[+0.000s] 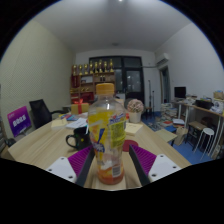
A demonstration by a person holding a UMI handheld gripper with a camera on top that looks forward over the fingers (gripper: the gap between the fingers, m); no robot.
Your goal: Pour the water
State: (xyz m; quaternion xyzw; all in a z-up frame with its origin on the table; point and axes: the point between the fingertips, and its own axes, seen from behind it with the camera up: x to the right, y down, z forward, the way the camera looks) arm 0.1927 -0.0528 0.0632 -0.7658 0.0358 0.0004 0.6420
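A clear plastic bottle (107, 130) with an orange cap, a yellow label and a reddish base stands upright between my fingers, close to the camera. My gripper (110, 152) is shut on the bottle, with the magenta pads (80, 162) pressing on its lower body from both sides. A black mug (78, 137) stands on the wooden table (40, 145), just left of the bottle and beyond the fingers. A small red cup (129, 146) shows right behind the bottle on its right side.
A purple box (19, 121) and a black office chair (40, 111) are at the left. Shelves with bottles (90, 78) stand against the far wall. Desks with monitors (200, 105) line the right side, and a stool (207, 138) stands beside them.
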